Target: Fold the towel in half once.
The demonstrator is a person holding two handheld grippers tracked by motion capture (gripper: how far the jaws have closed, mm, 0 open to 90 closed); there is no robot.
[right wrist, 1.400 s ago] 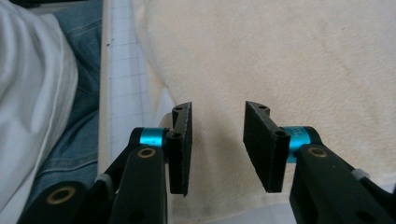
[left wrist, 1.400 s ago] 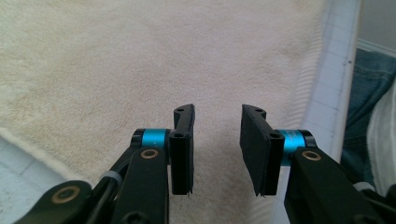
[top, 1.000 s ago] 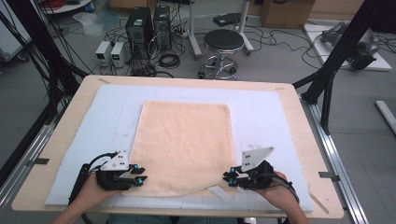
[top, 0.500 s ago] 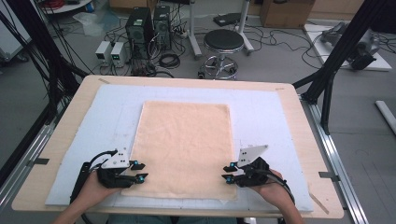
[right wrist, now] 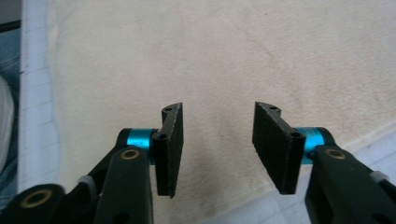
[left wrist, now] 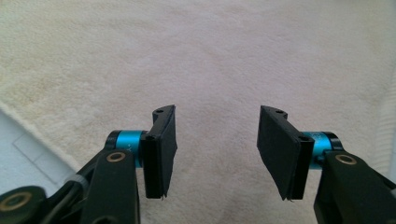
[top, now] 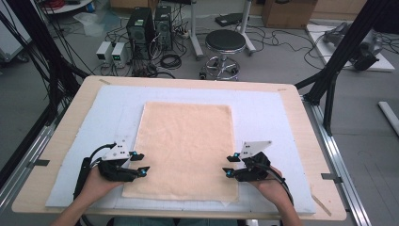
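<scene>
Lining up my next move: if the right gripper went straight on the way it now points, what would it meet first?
Most likely the peach towel. The right gripper, jaws open with nothing between them after just opening, points inward over the towel's right edge. How high it sits above the cloth is hard to judge.

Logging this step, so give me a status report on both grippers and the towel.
Left gripper and right gripper: jaws just opening, nothing between them. Peach rectangular terry towel flat on the pale blue mat, near edge released. Nothing in the way.

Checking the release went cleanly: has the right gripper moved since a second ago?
Yes. The right gripper slid inward over the towel's right edge toward its middle; its jaws have just been opening, nothing between them.
</scene>
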